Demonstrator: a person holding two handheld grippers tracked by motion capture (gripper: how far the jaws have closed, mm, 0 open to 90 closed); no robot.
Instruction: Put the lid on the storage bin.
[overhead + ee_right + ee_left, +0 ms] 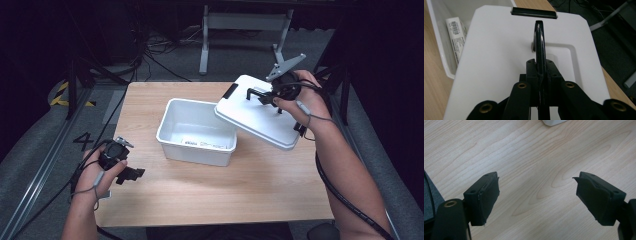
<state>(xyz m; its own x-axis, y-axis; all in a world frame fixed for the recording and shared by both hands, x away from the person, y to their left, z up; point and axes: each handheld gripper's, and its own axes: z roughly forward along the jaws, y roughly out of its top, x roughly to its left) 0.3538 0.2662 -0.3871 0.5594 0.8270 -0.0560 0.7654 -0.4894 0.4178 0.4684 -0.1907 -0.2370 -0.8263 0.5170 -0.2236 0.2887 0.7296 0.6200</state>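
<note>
Over the bin's right rim: white lid [257,112], tilted, its low edge overlapping the open white bin [196,132], carried by its black handle [539,37] in the tightly closed jaws of the right gripper [263,96]. Left gripper [537,195]: jaws wide apart, empty, low over the table [215,185] near the front left, well apart from the bin. Bare wood lies free in front and right of the bin, likely room enough to set the lid down.

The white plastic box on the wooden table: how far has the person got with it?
Done: the white plastic box stands open, its flat white lid already off. In hand: the right gripper is clamped on the lid's black handle, holding the lid tilted beside the box, partly over its right rim. The left gripper hovers open above the wooden table. Left: the lid still has to be set somewhere; where is unclear.
</note>
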